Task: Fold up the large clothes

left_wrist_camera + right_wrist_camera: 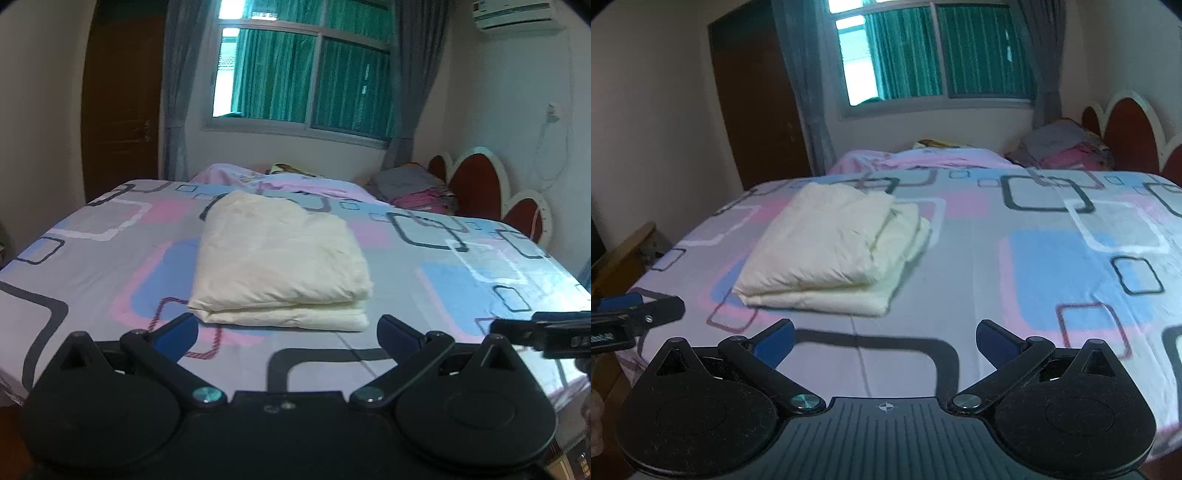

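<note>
1. Writing, labels: none is showing legibly; a label on the white wall-mounted air conditioner [517, 14] is too small to read.
2. Folded cream-white padded garment [282, 262] [831, 251]: lying in a stacked rectangle on the bed, apart from both grippers.
3. Bed with grey sheet printed in pink, blue and dark rounded squares [461, 266] [1052, 258]: carrying the garment; pink bedding is bunching at the far end.
4. Left gripper [287, 332]: blue-padded fingers are standing wide, nothing between them.
5. Right gripper [884, 339]: fingers are standing wide, empty.
6. Room: green-curtained window [306, 74], brown wooden door [118, 110], red scalloped headboard [480, 184].
</note>
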Demonstrator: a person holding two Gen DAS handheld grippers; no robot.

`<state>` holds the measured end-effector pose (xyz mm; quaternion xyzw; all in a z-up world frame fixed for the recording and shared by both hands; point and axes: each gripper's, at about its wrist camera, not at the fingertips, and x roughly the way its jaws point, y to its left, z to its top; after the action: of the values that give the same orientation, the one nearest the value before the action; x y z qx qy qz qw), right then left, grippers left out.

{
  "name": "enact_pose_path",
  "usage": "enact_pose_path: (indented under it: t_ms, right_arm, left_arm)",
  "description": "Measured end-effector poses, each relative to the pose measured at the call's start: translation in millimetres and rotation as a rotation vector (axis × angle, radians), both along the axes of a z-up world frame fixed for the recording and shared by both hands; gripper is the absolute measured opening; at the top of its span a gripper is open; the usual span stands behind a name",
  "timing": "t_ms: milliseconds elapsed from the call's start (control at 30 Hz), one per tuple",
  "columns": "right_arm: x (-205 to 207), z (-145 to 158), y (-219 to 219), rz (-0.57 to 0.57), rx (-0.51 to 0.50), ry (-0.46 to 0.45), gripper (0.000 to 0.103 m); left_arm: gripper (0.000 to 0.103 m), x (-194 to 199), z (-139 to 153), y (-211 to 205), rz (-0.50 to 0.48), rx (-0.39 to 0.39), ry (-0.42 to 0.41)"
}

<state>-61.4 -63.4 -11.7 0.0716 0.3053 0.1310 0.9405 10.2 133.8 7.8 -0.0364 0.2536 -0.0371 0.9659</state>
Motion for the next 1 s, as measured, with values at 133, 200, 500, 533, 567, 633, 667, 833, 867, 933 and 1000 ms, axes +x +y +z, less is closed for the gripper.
enact_pose_path:
  t_ms: [133, 200, 500, 533, 567, 633, 667, 833, 867, 933, 1000]
  right_arm:
    - [-13.7, 9.0, -7.2, -0.014, 0.013, -0.025, 0.103]
    - [-20.6, 12.2, -8.3, -0.013, 0.005, -0.039, 0.103]
    - [-37.6, 19.0, -13.3, 0.000, -0.003, -0.057, 0.103]
    - [-36.8, 19.9, -13.3, -0.001, -0.004, -0.059, 0.103]
    - [-37.1, 20.6, -14.3, -0.002, -0.003, -0.061, 0.103]
    - [-36.4, 22.2, -15.8, -0.005, -0.004, -0.064, 0.103]
    - [-36.6, 22.9, -16.4, -0.005, -0.005, -0.064, 0.103]
    - [-37.0, 25.5, -18.7, 0.000, -0.004, -0.071, 0.103]
    - [-36.9, 25.8, -18.8, 0.002, -0.005, -0.072, 0.103]
    - [-36.3, 26.4, -18.4, 0.006, -0.006, -0.072, 0.103]
    - [-35.5, 26.5, -17.5, 0.008, -0.010, -0.071, 0.103]
  left_arm:
    - [0.103, -13.7, 3.4, -13.8, -0.027, 0.019, -0.017]
    - [0.103, -18.9, 4.3, -18.9, -0.037, 0.023, -0.022]
    - [0.103, -30.5, 11.3, -25.8, -0.042, 0.022, -0.054]
    - [0.103, -30.5, 11.9, -26.4, -0.043, 0.024, -0.056]
    - [0.103, -30.5, 12.2, -26.8, -0.044, 0.025, -0.057]
    - [0.103, -30.3, 12.1, -27.8, -0.044, 0.027, -0.057]
    - [0.103, -30.3, 12.4, -27.8, -0.045, 0.025, -0.055]
    - [0.103, -29.8, 12.7, -28.2, -0.043, 0.025, -0.057]
    - [0.103, -29.4, 12.8, -27.8, -0.043, 0.025, -0.057]
    - [0.103, -28.6, 13.4, -27.6, -0.041, 0.023, -0.056]
    - [0.103, -28.1, 13.9, -27.4, -0.039, 0.023, -0.057]
